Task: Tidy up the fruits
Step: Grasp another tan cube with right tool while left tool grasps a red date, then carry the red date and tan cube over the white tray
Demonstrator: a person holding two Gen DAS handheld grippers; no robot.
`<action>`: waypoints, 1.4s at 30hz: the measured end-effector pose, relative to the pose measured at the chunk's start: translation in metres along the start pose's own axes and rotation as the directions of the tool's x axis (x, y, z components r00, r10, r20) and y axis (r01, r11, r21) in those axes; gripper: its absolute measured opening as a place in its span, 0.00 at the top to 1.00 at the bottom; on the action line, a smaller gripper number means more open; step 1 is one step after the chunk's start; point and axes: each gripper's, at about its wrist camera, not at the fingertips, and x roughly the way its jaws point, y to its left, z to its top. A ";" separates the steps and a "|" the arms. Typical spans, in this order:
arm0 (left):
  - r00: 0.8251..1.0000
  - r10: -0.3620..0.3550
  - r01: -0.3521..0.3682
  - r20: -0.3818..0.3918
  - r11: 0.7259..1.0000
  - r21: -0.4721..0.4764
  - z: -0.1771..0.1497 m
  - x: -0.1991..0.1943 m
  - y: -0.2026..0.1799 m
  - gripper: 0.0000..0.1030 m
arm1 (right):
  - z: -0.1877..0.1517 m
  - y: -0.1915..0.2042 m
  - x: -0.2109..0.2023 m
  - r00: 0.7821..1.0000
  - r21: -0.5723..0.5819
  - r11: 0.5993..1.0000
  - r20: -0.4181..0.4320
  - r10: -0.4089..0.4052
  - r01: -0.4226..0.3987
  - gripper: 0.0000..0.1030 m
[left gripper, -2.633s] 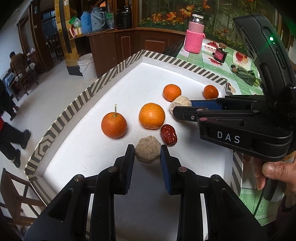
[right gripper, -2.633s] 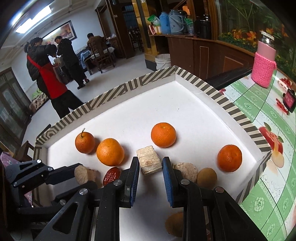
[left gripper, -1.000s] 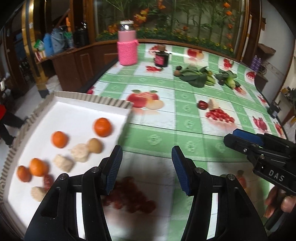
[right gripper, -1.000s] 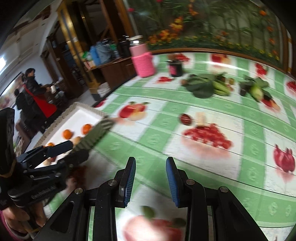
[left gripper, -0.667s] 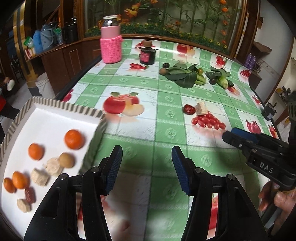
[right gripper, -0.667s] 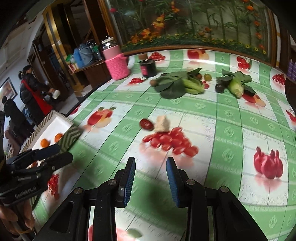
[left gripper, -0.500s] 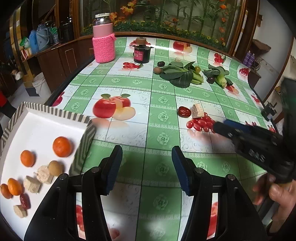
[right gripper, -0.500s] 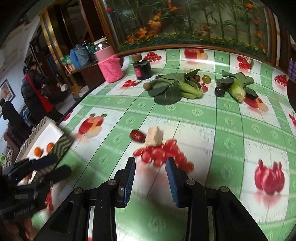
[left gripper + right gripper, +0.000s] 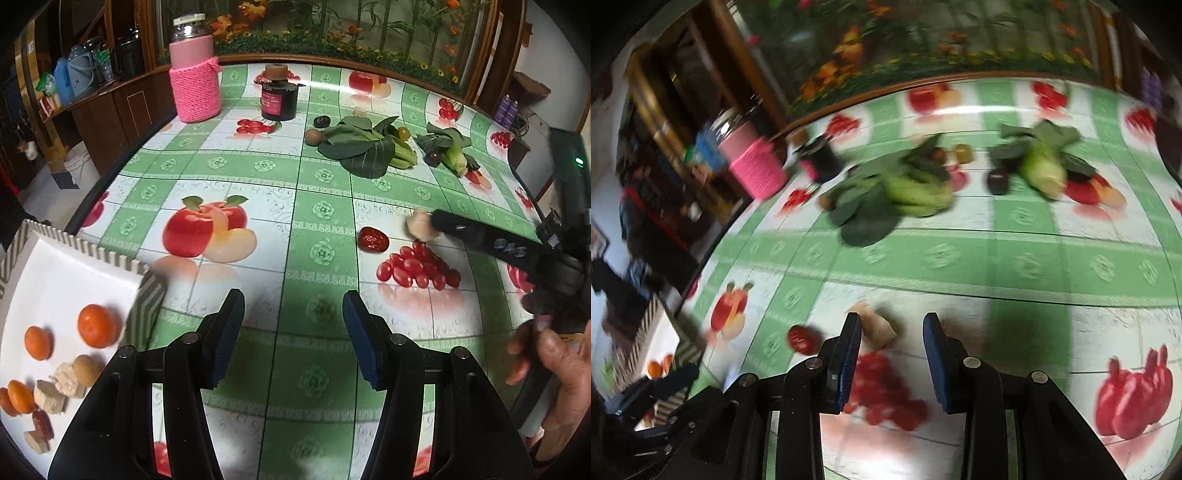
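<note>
The tabletop [image 9: 325, 177] is big and green with fruit pictures printed on it. At its left edge sits a white tray [image 9: 48, 266] with a striped rim, and oranges [image 9: 96, 325], pale chunks and a red date already lie in it. Far back near the top edge there are leafy greens [image 9: 364, 146], a pink jar [image 9: 194, 79] and a small dark jar [image 9: 279, 92]. Toward the right side of the tabletop lie a red date [image 9: 373, 239] and, just beside it, a pale chunk [image 9: 876, 328]; these look like the next things to go to the tray. The right tongs [image 9: 891, 343] are open with nothing in them, and they point down at the pale chunk, which sits just past the left tip and not between the two. The left tongs [image 9: 293, 332] are open and empty too, over a bare part of the tabletop near the tray corner. The right view is smeared, so the tongs seem to be moving fast. That could go wrong: they may bump the chunk and push it into the date, or shut on air. The printed red berries right next to the date could also fool the aim, since they are only pictures. The chunk looks crumbly, so a hard squeeze might break it.
</note>
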 end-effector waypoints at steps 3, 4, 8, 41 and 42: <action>1.000 -0.007 0.007 -0.014 1.000 -0.003 0.004 0.009 -0.004 0.46 | -0.001 -0.010 -0.005 1.000 0.016 1.000 0.002 0.002 -0.002 0.67; 1.000 -0.007 0.007 -0.017 1.000 -0.004 0.005 0.012 -0.006 0.46 | -0.002 -0.010 -0.007 1.000 0.010 1.000 0.004 0.007 -0.007 0.67; 0.999 -0.019 0.019 -0.033 1.000 0.005 0.010 0.022 -0.013 0.46 | -0.004 0.001 -0.009 0.997 -0.064 0.995 0.020 0.072 -0.070 0.65; 0.996 -0.083 0.085 -0.023 0.988 0.126 0.025 0.050 -0.041 0.74 | -0.008 0.000 -0.018 0.992 -0.042 0.992 0.043 0.118 -0.116 0.67; 0.996 -0.086 0.088 -0.021 0.988 0.124 0.022 0.045 -0.039 0.74 | -0.010 0.003 -0.019 0.992 -0.046 0.992 0.036 0.119 -0.117 0.67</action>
